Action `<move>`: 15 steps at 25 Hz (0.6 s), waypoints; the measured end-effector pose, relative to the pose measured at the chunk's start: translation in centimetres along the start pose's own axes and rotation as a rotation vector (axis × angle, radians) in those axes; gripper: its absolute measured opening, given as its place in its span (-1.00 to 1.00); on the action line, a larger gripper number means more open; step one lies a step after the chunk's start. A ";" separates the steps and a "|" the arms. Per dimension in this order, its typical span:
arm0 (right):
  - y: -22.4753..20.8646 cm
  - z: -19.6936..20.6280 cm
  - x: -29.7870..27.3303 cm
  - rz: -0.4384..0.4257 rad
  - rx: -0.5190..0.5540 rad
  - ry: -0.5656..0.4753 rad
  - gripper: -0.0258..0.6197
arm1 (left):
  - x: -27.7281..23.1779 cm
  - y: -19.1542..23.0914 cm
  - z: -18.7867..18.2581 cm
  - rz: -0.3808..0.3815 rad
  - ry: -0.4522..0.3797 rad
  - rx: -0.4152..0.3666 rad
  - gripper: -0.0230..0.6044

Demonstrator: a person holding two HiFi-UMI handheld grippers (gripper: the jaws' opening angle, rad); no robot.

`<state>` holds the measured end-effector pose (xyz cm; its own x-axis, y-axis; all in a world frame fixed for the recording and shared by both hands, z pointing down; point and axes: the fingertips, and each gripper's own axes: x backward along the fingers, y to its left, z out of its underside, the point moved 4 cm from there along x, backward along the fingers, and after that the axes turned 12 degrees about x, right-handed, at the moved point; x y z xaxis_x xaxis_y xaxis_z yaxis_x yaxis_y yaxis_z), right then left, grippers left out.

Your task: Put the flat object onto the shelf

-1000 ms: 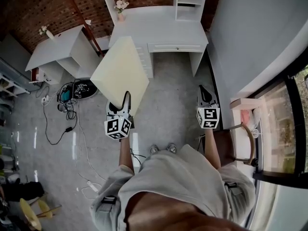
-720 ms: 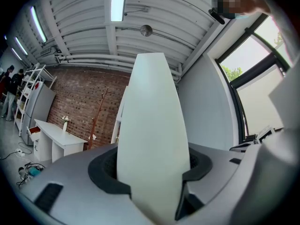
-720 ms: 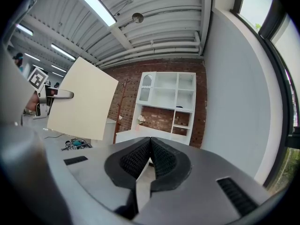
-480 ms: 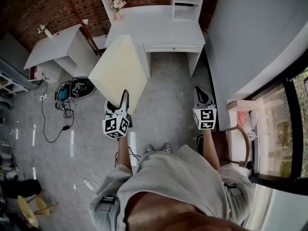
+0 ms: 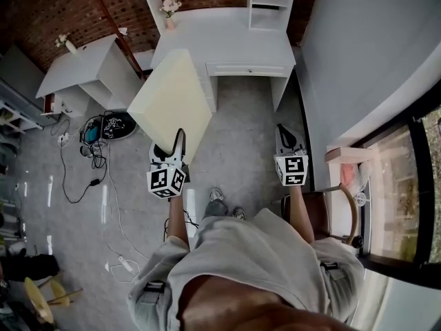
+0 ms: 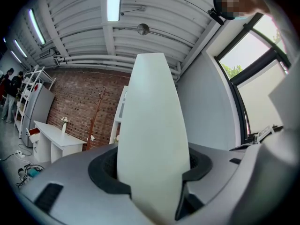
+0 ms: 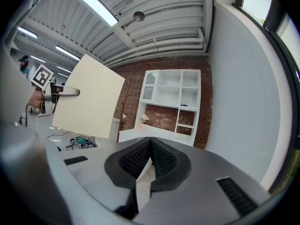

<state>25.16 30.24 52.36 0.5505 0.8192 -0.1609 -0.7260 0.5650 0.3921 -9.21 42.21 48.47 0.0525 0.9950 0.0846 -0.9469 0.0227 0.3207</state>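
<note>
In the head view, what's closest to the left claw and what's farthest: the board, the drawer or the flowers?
1. Board: held in the left claw itself.
2. Drawer: ahead, off to the right.
3. Flowers: farthest, straight ahead at the back.

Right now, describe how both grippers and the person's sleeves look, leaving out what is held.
The left gripper and right gripper match: grey moulded bodies, black ribbed pads, and a white cube with black square markers on each. No cables run from them. The person wears short, pale grey sleeves.
</note>
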 end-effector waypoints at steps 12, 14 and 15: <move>-1.8 0.6 -6.4 0.019 0.006 0.019 -0.83 | -7.5 2.5 1.4 0.018 0.016 0.022 -0.02; -2.0 0.5 -8.5 0.021 0.007 0.020 -0.83 | -9.6 3.2 1.5 0.027 0.020 0.027 -0.02; -2.1 0.4 -9.6 0.023 0.008 0.020 -0.83 | -10.7 3.7 1.5 0.030 0.021 0.029 -0.02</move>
<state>21.59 21.14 53.39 0.5255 0.8336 -0.1702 -0.7349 0.5455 0.4028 -12.75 31.55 50.21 0.0168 0.9970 0.0750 -0.9382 -0.0102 0.3459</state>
